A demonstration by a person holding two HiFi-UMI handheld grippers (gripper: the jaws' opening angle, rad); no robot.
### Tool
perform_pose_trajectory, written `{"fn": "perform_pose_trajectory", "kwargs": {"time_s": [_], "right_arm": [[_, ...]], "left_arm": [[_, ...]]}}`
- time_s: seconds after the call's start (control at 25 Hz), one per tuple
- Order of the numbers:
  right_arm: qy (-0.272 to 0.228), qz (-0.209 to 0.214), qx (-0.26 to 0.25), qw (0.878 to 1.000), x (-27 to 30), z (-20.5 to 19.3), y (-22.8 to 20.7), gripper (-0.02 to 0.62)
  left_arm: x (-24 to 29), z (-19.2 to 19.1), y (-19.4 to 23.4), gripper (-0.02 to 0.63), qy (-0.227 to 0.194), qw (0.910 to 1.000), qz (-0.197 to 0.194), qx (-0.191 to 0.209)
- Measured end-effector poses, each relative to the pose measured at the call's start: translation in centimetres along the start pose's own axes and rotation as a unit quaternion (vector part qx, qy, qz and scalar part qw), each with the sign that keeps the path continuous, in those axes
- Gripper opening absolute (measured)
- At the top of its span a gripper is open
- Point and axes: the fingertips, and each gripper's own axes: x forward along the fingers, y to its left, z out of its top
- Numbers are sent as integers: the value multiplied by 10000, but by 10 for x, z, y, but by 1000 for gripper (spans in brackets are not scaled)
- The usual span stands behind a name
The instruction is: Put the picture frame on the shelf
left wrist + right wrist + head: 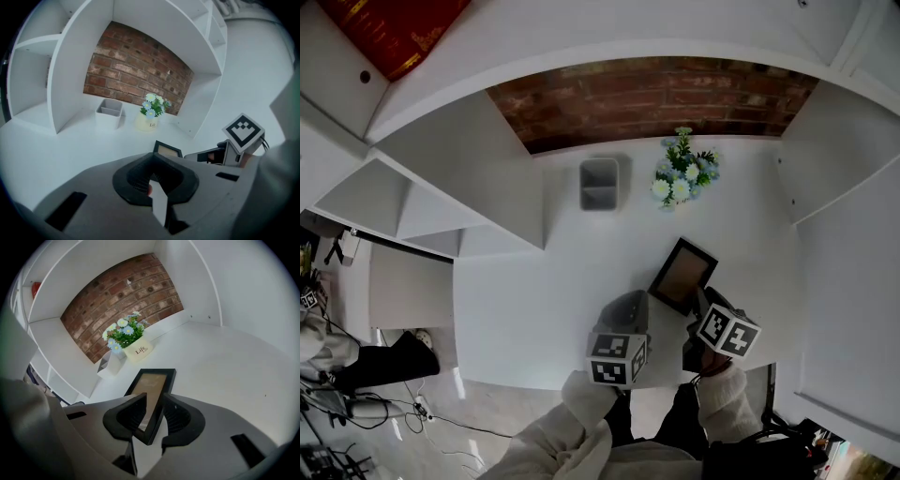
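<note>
Between the jaws of the right hand-held gripper (154, 411), the black picture frame (152, 394) is pinched by its near edge over the front right of the white bench (562, 281). Whether its far edge touches the surface is unclear. Just beside it, the left hand-held gripper (154, 176) has its jaws pressed together on nothing. Farther back, a flower pot (129, 341) and a grey divided holder (599, 184) stand before the brick wall (647, 98), between white shelf panels (478, 178). A red book (384, 28) is cut off at the upper left.
</note>
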Motion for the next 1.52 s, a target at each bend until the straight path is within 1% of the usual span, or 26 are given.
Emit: {"fn": "perform_pose_trajectory", "kwargs": {"time_s": [0.04,0.28,0.6,0.72,0.84,1.0,1.2,1.52], "right_arm": [[26,-5,-23,10000,3,-2,0,95],[76,-289,-120,9995,13,-7,-5,106],[170,-601,-313,9976,21,-13,-7,114],[202,-659,-299,9972,22,-13,-7,114],[217,-658,-177,9974,22,-13,-8,114],[143,-624,131,9979,20,-12,-13,112],[68,-552,462,9974,18,-12,-16,86],[69,-290,320,9990,13,-12,-1,75]], "left_arm": [[-1,-3,4,9,1,10000,48,-34],[-6,-21,21,9,28,9996,216,-206],[-15,-27,31,9,-22,9991,298,-297],[-19,-30,36,9,-5,9989,329,-327],[-23,-34,38,9,24,9987,364,-352],[-29,-34,39,9,-25,9986,394,-364],[-39,-35,44,9,-61,9979,490,-411],[-52,-34,40,9,-159,9970,626,-428]]}}
